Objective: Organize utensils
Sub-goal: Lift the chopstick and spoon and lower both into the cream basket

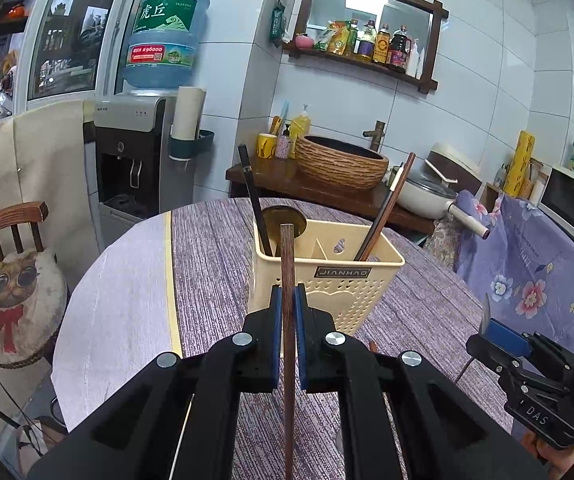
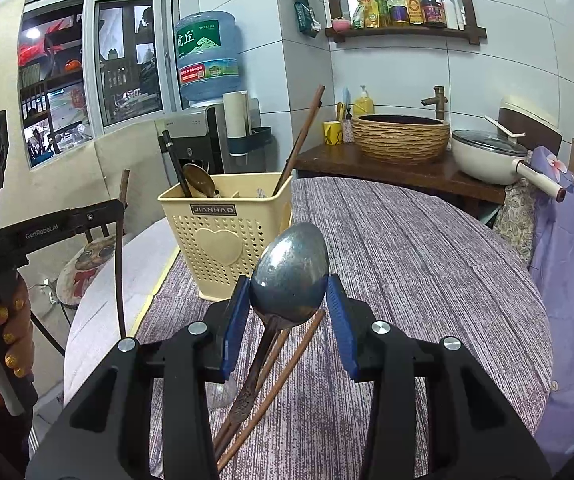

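Observation:
A cream plastic utensil holder (image 1: 339,280) stands on the round table; it also shows in the right wrist view (image 2: 223,236). It holds a black chopstick (image 1: 253,204), a wooden spoon (image 2: 199,180) and a brown chopstick (image 1: 387,210). My left gripper (image 1: 287,312) is shut on a brown chopstick (image 1: 287,280), held upright just in front of the holder. My right gripper (image 2: 289,300) is shut on a metal spoon (image 2: 291,276) by its bowl, handle hanging down. Two brown chopsticks (image 2: 283,376) lie on the table under it.
The table wears a purple striped cloth (image 2: 407,248). A cat-cushion chair (image 1: 15,280) stands at left. A water dispenser (image 1: 143,152), a woven basin (image 1: 341,160) and a white pan (image 2: 487,156) are behind. A floral cloth (image 1: 527,272) lies at right.

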### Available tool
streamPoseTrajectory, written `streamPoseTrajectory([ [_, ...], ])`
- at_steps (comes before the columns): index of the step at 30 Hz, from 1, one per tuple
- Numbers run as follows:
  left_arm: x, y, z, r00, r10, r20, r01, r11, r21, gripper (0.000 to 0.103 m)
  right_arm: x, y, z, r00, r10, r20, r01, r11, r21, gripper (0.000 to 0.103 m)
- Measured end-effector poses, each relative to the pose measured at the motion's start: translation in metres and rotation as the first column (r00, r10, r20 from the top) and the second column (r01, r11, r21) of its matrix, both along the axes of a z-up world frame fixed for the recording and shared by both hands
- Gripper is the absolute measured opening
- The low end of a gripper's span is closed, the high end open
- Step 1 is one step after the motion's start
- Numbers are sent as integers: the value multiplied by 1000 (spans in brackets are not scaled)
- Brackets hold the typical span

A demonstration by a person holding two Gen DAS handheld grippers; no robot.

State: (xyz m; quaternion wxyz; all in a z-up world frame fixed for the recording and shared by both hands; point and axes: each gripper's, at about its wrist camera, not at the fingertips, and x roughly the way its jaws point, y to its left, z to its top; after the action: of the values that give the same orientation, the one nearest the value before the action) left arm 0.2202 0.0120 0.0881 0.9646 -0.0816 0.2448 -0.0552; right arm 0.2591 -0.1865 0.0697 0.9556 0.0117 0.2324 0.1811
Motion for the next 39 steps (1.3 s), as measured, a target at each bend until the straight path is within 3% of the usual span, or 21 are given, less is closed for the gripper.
streamPoseTrajectory([
  [14, -2, 5, 31, 998, -22, 61, 24, 999, -30, 7, 13, 13, 38, 997, 48, 55, -50, 999, 20, 40],
  [22, 5, 4, 70, 992, -66, 112, 70, 997, -38, 6, 33, 19, 71, 994, 72, 80, -76, 996, 45, 40],
  [33, 27, -3, 159, 967, -54, 250, 58, 998, -7, 6, 74, 29, 139, 984, 27, 175, -37, 998, 55, 40],
  [36, 36, -4, 167, 962, -30, 270, 31, 1000, 0, 6, 84, 36, 146, 974, -7, 224, 2, 1000, 22, 40],
  [39, 46, -8, 156, 964, -8, 266, 3, 1000, 20, 6, 88, 47, 135, 963, -32, 269, 41, 999, -29, 40],
])
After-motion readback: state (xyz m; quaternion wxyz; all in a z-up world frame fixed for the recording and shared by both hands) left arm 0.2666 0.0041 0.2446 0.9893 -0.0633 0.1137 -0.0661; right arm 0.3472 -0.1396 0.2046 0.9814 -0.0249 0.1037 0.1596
